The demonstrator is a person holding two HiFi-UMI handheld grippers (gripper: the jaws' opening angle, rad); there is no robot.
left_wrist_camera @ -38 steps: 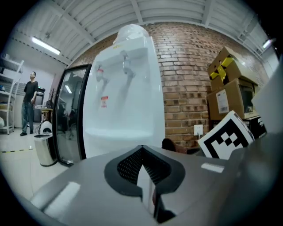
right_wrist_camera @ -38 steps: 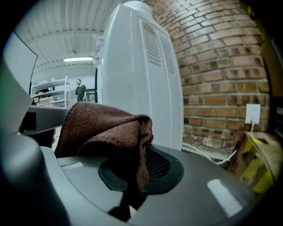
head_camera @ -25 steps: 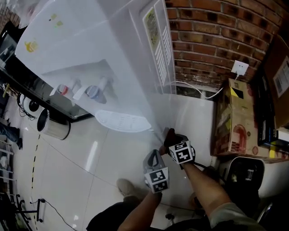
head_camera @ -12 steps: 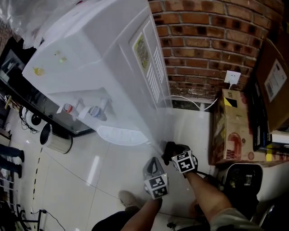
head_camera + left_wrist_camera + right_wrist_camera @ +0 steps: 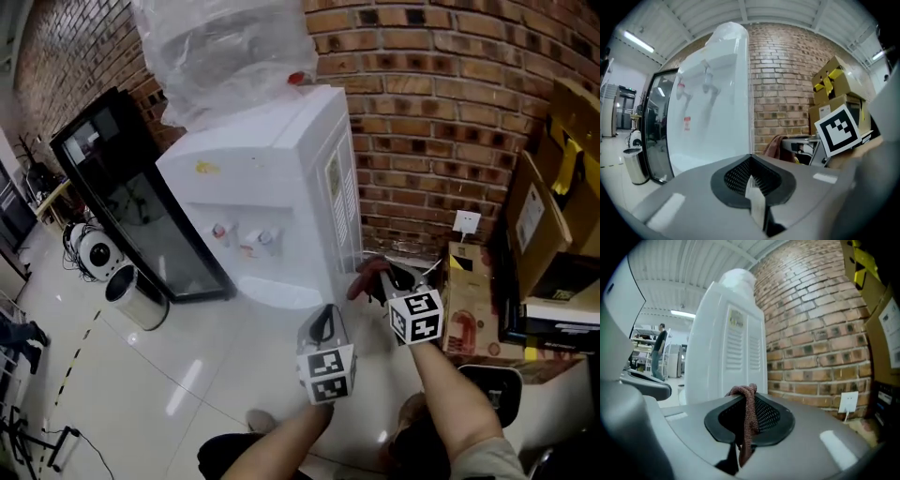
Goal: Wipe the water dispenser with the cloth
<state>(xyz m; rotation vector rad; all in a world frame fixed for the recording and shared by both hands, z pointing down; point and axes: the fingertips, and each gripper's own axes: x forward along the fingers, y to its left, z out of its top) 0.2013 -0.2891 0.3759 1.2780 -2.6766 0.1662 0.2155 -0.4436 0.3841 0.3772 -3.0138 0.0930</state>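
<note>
The white water dispenser (image 5: 281,178) stands against the brick wall, its vented side panel (image 5: 733,352) facing my right gripper. My right gripper (image 5: 377,277) is shut on a reddish-brown cloth (image 5: 367,273), which hangs from between the jaws (image 5: 748,416). It is held low at the dispenser's right side, a short way off the panel. My left gripper (image 5: 323,321) hovers lower, to the left, shut with nothing in it (image 5: 752,183). In the left gripper view the dispenser's front (image 5: 717,103) and the cloth (image 5: 774,146) both show.
A plastic-wrapped bottle (image 5: 220,47) tops the dispenser. A black glass-door cabinet (image 5: 131,197) and a metal bin (image 5: 136,297) stand to its left. Cardboard boxes (image 5: 473,300) and a wall socket (image 5: 466,222) are to the right. A person (image 5: 660,350) stands far off.
The head view has tilted up, so the whole dispenser shows. My right gripper has risen with the cloth from the dispenser's foot to its lower side. The left gripper kept close by.
</note>
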